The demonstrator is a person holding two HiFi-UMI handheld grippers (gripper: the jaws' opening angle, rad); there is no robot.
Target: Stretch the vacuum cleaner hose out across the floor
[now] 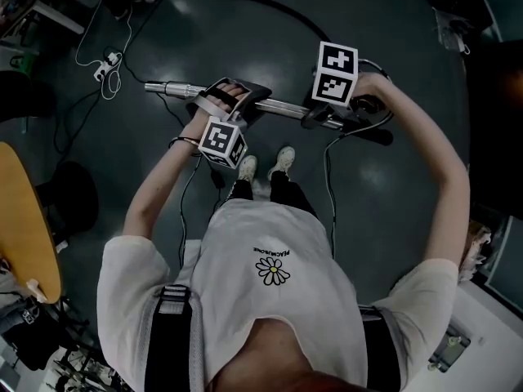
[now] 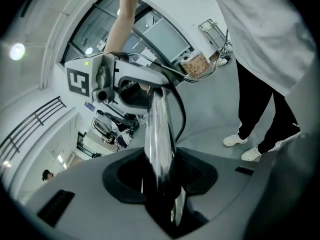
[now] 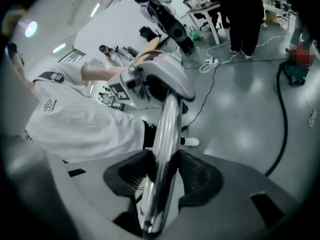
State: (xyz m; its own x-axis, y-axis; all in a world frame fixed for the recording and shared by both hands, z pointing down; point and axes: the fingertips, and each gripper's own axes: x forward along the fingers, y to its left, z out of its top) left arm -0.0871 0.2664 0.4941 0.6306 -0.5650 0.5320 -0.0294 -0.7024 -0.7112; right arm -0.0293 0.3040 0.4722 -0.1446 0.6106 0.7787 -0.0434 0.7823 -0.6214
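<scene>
A chrome vacuum wand tube (image 1: 176,89) is held level above the dark floor, running left to right in front of the person. My left gripper (image 1: 235,98) is shut on its middle, and the tube (image 2: 159,144) sits pinched between the black pads. My right gripper (image 1: 325,118) is shut on the tube (image 3: 167,129) further right, near the black handle end (image 1: 372,132). Across the floor at the top lies a black hose (image 1: 274,6). In the right gripper view that hose (image 3: 283,114) curves away to a dark vacuum body (image 3: 296,68).
At upper left lies a white power strip with cords (image 1: 106,65). A yellow rounded tabletop (image 1: 24,219) stands at the left edge. The person's white shoes (image 1: 265,163) are right under the tube. Thin black cables (image 1: 328,178) hang from both grippers. People stand by a desk (image 3: 240,19).
</scene>
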